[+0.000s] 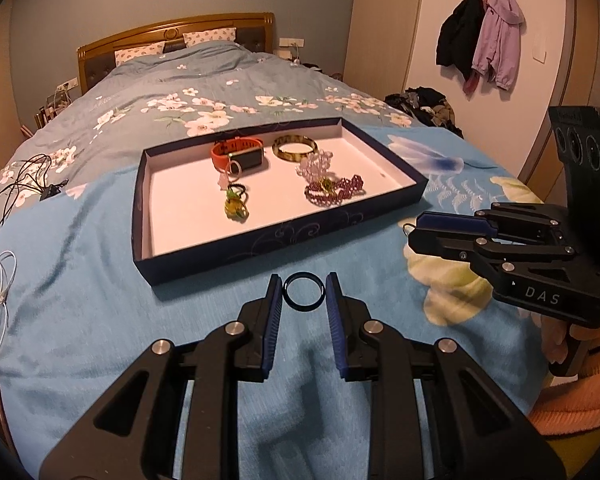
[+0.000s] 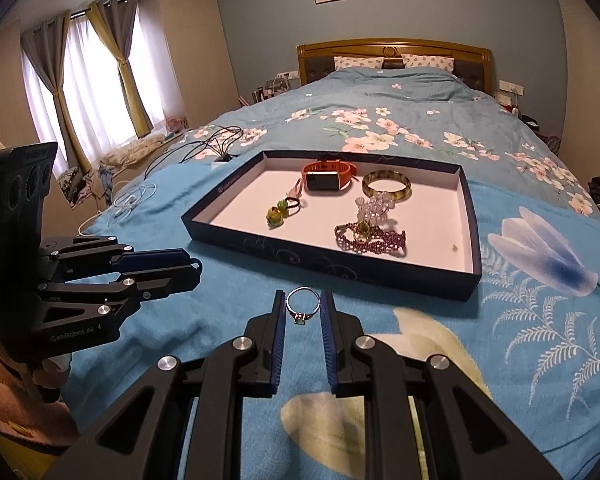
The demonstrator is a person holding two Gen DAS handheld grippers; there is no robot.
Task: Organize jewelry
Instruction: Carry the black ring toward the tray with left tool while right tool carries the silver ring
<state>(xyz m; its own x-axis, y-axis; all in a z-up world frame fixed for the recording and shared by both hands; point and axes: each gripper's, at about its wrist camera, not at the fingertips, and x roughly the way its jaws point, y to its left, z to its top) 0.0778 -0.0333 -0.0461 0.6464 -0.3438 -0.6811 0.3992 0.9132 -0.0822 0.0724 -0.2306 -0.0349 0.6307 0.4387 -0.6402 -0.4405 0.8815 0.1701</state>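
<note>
My left gripper [image 1: 304,294] pinches a plain dark ring [image 1: 304,289]; my right gripper [image 2: 303,307] clamps a thin silver ring [image 2: 303,304] with a small pale stone. Both hover above the bed [image 2: 520,320], near the navy tray [image 2: 328,264] of jewelry.

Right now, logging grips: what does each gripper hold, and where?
Left gripper pinches the dark ring across its band; right gripper pinches the silver ring across its band.

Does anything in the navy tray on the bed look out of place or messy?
Mostly tidy, but in the navy cardboard tray the purple bead bracelet lies tangled with a clear crystal bracelet and a small green ring, heaped rather than laid apart.
</note>
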